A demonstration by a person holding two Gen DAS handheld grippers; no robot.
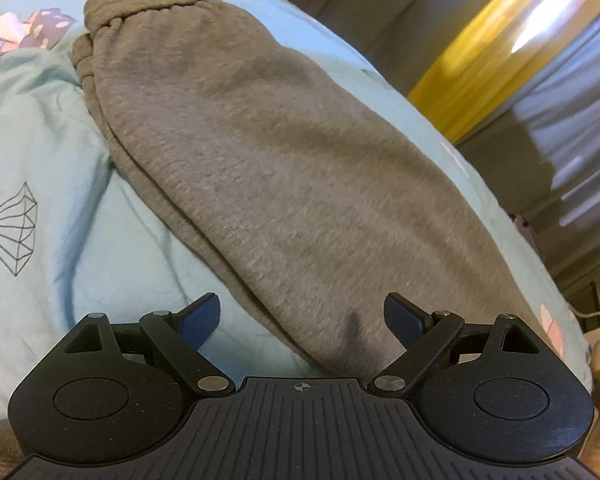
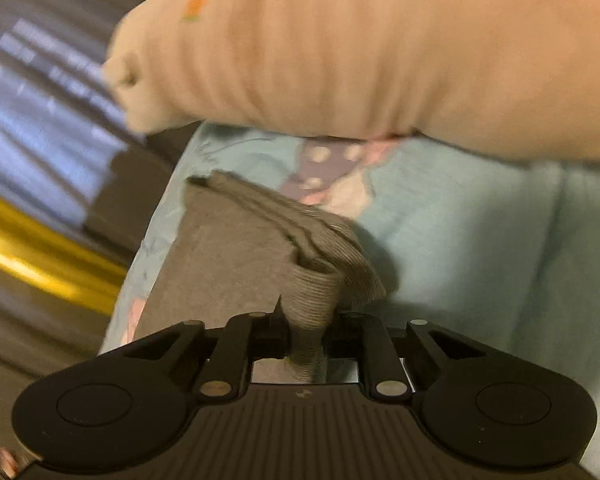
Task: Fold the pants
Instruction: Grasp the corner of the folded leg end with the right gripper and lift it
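On the bed: grey pants (image 1: 284,168) lie lengthwise on the light-blue sheet (image 1: 52,152).
Left gripper (image 1: 302,316): fingers spread apart above the pants.
Right gripper (image 2: 306,328): clamped on the ribbed cuff (image 2: 312,296).
Behind: beige pillow (image 2: 380,52).

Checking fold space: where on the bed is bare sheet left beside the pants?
Left wrist view: bare sheet left of the pants, around the diamond print. Right wrist view: bare sheet right of the pants, below the pillow. Crowded: the pants' other side runs close along the bed edge, and the right gripper pinches ribbed fabric.
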